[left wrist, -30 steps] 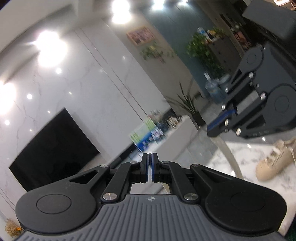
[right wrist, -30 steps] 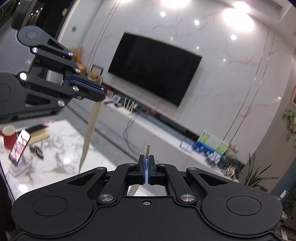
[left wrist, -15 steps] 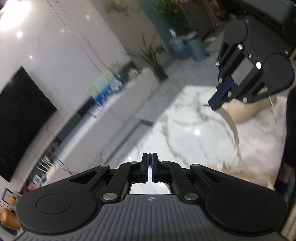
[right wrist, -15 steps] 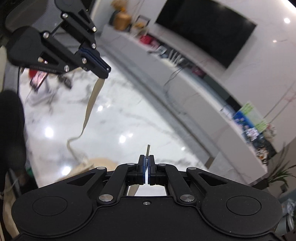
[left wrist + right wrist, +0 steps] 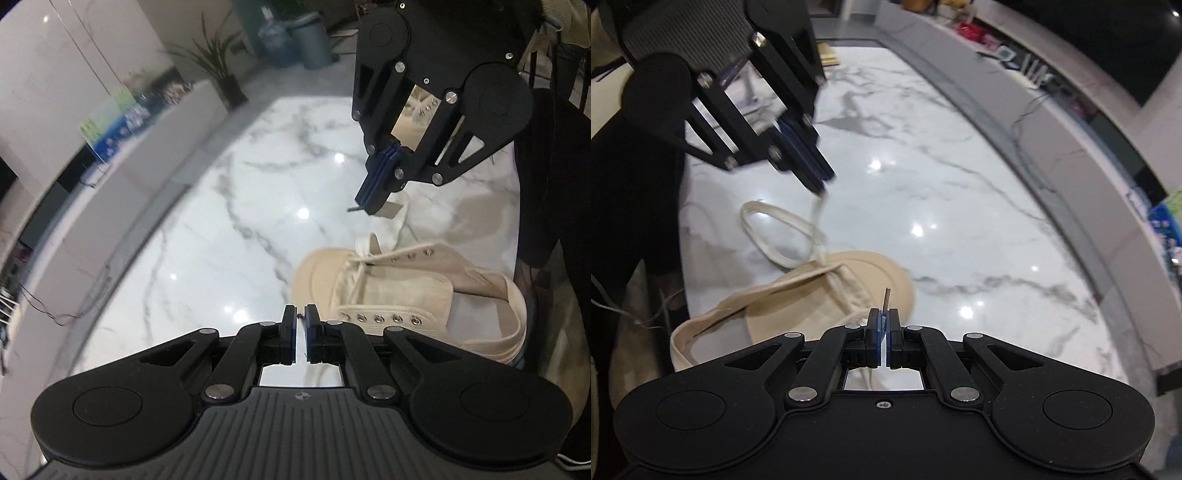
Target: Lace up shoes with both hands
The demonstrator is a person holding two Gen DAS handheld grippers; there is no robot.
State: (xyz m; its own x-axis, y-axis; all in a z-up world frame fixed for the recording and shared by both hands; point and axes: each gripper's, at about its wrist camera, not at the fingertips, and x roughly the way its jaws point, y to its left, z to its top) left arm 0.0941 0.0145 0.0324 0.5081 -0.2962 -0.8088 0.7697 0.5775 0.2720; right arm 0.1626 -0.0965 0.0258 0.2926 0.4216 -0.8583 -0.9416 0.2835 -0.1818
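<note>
A beige canvas shoe (image 5: 402, 291) lies on the white marble table (image 5: 229, 221), toe toward the far side; it also shows in the right wrist view (image 5: 820, 291). My left gripper (image 5: 300, 338) hovers beside the toe with its jaws a narrow gap apart and nothing clearly between them; in the right wrist view (image 5: 822, 184) a cream lace end (image 5: 816, 218) hangs just under its tips. My right gripper (image 5: 883, 345) is shut on the other lace end, whose grey aglet (image 5: 886, 297) sticks out above the pads. It hovers above the shoe in the left wrist view (image 5: 371, 203).
A slack loop of lace (image 5: 772, 236) lies on the table left of the shoe. A second beige shoe (image 5: 421, 107) sits behind the right gripper. A low white TV cabinet (image 5: 122, 147) runs along the far table edge. Dark clothing (image 5: 546, 184) borders the near side.
Both grippers swung down from pointing at the wall and TV to pointing at the table and shoe. The left jaws have parted slightly. The laces went from taut to slack.
</note>
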